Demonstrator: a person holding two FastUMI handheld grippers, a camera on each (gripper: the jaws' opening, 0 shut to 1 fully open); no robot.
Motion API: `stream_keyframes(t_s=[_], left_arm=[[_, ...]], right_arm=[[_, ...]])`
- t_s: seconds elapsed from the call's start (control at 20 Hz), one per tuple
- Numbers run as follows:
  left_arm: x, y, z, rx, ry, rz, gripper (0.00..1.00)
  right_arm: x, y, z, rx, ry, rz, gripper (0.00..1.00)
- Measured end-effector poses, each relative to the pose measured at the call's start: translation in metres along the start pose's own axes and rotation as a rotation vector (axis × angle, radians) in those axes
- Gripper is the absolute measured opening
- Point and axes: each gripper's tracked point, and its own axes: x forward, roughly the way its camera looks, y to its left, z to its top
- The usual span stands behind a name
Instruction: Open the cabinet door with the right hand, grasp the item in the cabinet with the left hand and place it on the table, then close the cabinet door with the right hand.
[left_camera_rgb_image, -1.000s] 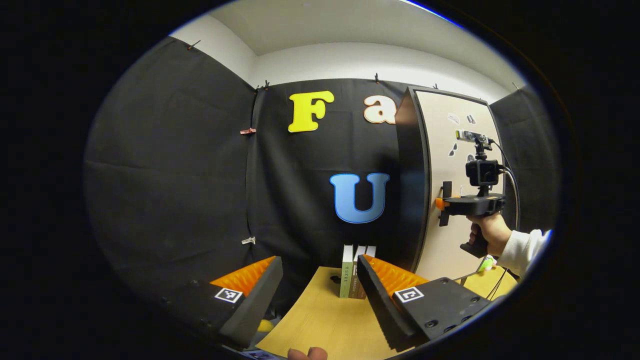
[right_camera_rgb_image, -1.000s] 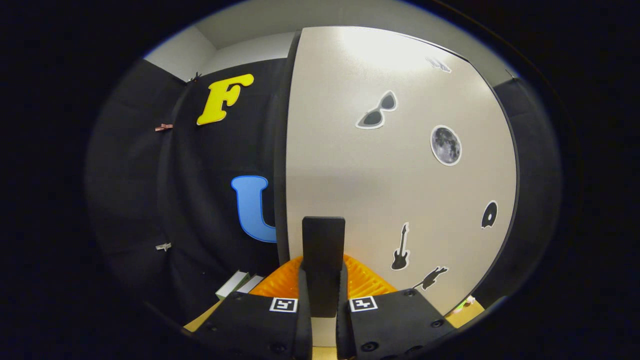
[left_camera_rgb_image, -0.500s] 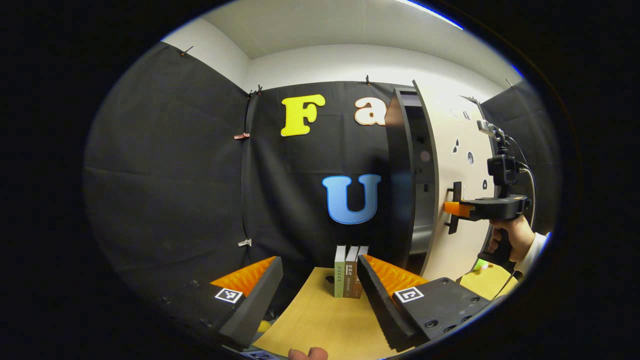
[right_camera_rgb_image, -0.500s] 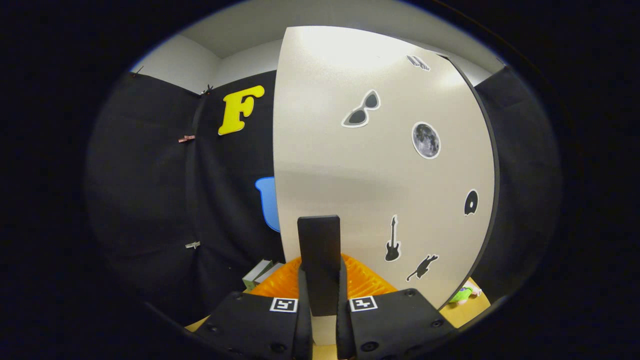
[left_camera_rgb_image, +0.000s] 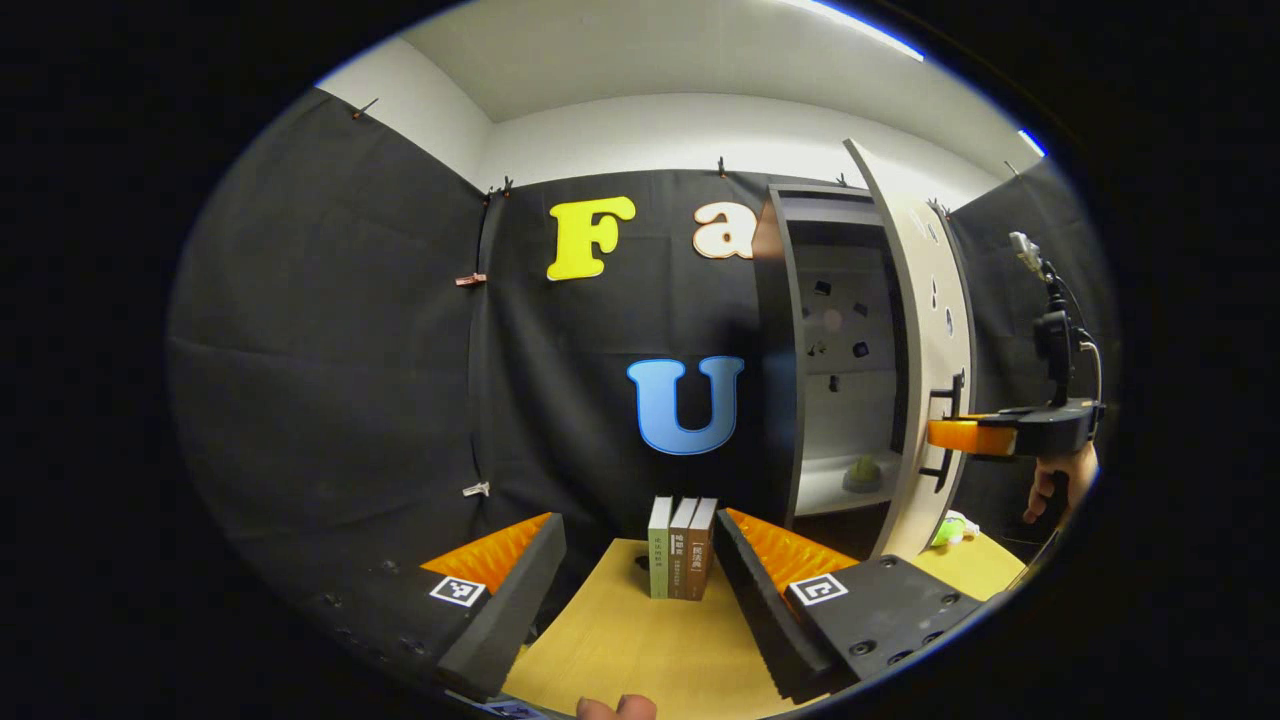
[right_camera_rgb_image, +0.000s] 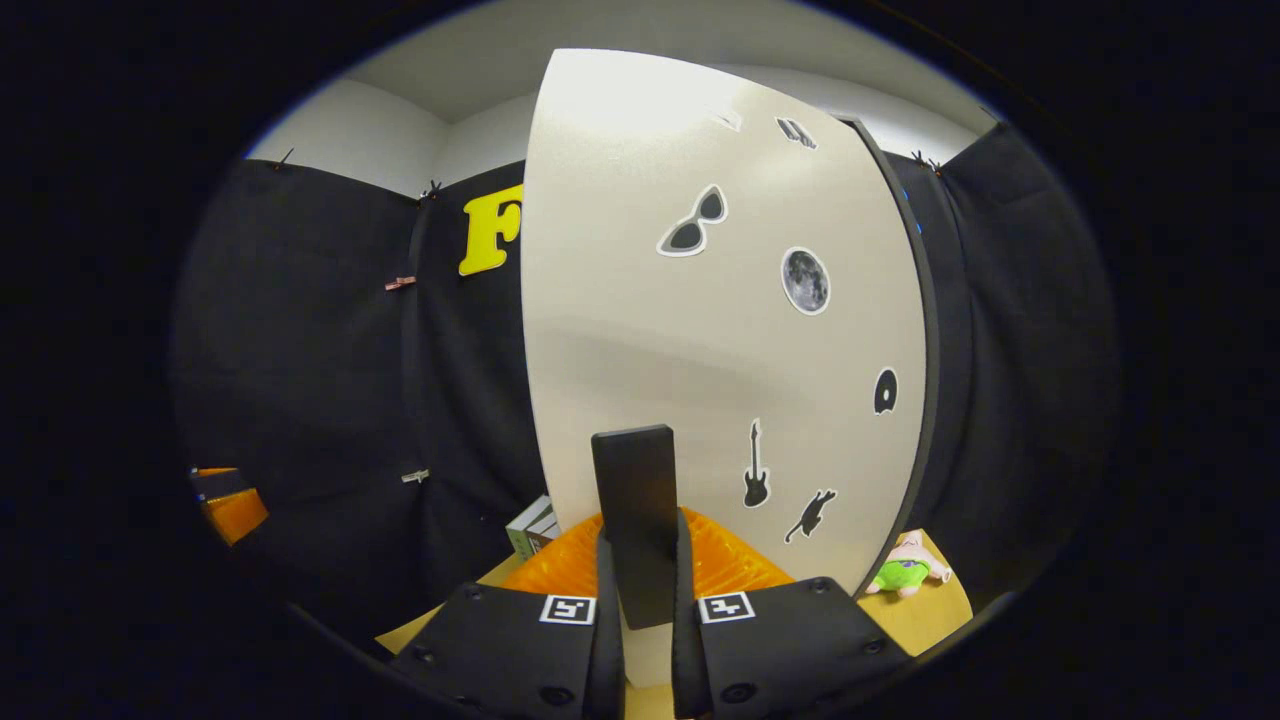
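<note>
Fingers of my right hand-held gripper (right_camera_rgb_image: 640, 600) are clenched on the dark upright handle (right_camera_rgb_image: 636, 520) of the cabinet door (right_camera_rgb_image: 700, 330), pressing it from both sides. The pale door, dotted with small stickers, stands swung open. My left hand-held gripper (left_camera_rgb_image: 640, 590) is released, its fingers spread wide over the wooden desk (left_camera_rgb_image: 640, 650), holding nothing. From the left gripper view I see into the open cabinet (left_camera_rgb_image: 835, 370): a small yellowish item (left_camera_rgb_image: 862, 473) sits on its white lower shelf. That view also shows three books (left_camera_rgb_image: 680, 548) standing upright on the desk, and my right hand-held gripper farther off at the door's handle. The right gripper view adds a small green toy (right_camera_rgb_image: 905, 573) lying on the desk just beside the door's lower edge.
</note>
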Motion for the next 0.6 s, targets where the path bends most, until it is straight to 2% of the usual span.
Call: stream_keyframes(t_s=[0.3, 0.6], left_arm=[[0.009, -0.018, 0.006, 0.003, -0.011, -0.047, 0.94], [0.023, -0.037, 0.006, 0.007, -0.013, -0.105, 0.94]], right_arm=[[-0.025, -0.018, 0.002, -0.007, -0.015, -0.038, 0.22], [-0.045, -0.042, 0.006, 0.004, -0.035, -0.13, 0.22]])
